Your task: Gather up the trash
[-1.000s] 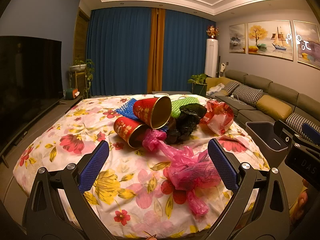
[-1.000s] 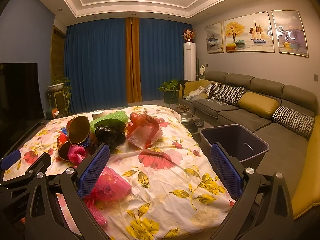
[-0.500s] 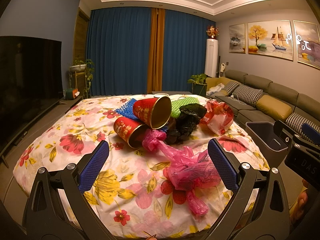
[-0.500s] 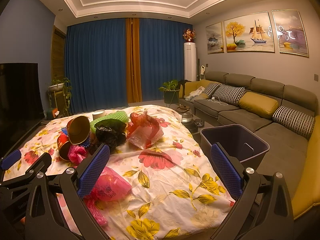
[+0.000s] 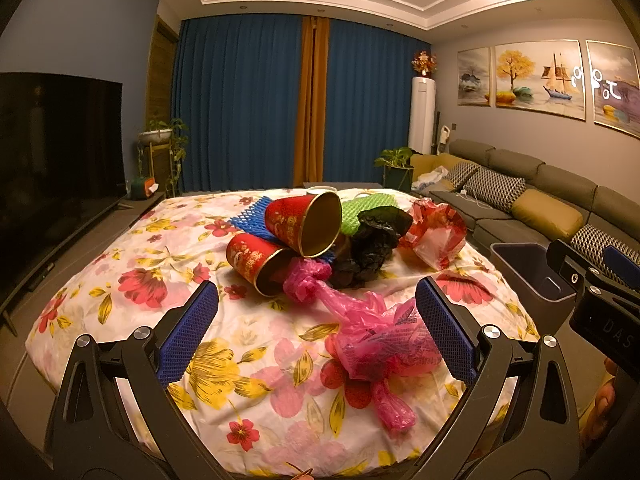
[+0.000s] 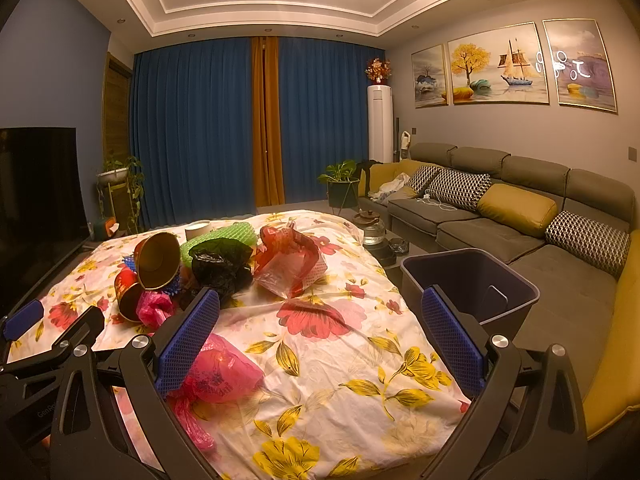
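Trash lay untouched on the floral-clothed table (image 5: 132, 292), so the step in hand looked like the very first approach, with nothing yet gathered. Both tools stood wide apart and empty: the left tool (image 5: 318, 334) low in its own frame, the right tool (image 6: 320, 334) likewise in its own.

Nearest the left tool was a crumpled pink plastic bag (image 5: 376, 344), lying in the lower centre of the left view, between the two blue pads but closer to the right-hand one, its knotted tail running up toward the heap. In the right view the same bag sat at lower left, partly hidden behind the tool's left pad. Beyond it, in the middle of the left frame, two red paper cups (image 5: 280, 240) lay tipped on their sides against a black plastic bag (image 5: 372, 244), with blue mesh (image 5: 250, 218) and green foam netting (image 5: 360, 208) behind, and a red-and-white plastic bag (image 5: 436, 236) to the right. A white cup (image 6: 197, 230) stood at the far edge of the heap.

The dark waste bin (image 6: 472, 284) stood off the table's right edge, at centre right of the right view, open and seemingly empty.

The next move probably called for lowering the left tool over the pink bag, closing on its bunched middle rather than a loose tail, then carrying it across to the bin.
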`<action>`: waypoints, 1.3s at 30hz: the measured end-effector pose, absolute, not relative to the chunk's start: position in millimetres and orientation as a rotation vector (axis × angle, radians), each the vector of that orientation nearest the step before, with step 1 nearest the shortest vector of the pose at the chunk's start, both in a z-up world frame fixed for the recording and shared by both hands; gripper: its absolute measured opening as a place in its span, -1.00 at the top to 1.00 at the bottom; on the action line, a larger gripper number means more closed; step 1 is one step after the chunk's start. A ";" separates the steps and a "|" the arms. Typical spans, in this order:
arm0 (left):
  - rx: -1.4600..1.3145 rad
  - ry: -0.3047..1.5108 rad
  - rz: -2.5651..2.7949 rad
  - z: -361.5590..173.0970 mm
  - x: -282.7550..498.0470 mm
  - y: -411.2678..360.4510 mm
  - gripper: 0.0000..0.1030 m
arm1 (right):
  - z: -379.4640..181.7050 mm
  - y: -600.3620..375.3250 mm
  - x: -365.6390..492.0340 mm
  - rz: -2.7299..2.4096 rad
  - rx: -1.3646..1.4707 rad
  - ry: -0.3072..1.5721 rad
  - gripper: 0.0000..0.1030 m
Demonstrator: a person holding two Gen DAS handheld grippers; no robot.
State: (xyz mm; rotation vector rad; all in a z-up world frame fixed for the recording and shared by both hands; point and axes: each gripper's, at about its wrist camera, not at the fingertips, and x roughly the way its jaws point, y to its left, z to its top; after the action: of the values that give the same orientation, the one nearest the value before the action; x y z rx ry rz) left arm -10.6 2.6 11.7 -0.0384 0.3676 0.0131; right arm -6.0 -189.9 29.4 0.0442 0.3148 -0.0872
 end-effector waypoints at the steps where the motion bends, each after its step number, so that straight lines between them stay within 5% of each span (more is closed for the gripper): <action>1: -0.038 0.368 0.013 12.2 -11.0 2.8 -0.89 | 29.6 -189.8 -5.9 -0.088 0.044 0.315 -0.90; 24: -0.046 0.371 -0.019 11.6 -12.7 4.3 -0.89 | 22.1 -193.8 -0.1 -0.080 0.063 0.319 -0.90; 39: -0.052 0.360 -0.159 -48.1 21.6 -24.5 -0.89 | 2.9 -210.8 17.9 -0.082 0.093 0.343 -0.90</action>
State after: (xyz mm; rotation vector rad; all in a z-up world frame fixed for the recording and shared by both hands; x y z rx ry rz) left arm 21.6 -24.5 -48.1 -0.0524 0.3596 -0.1591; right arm 17.9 -210.8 2.9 0.0933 0.3427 -0.0824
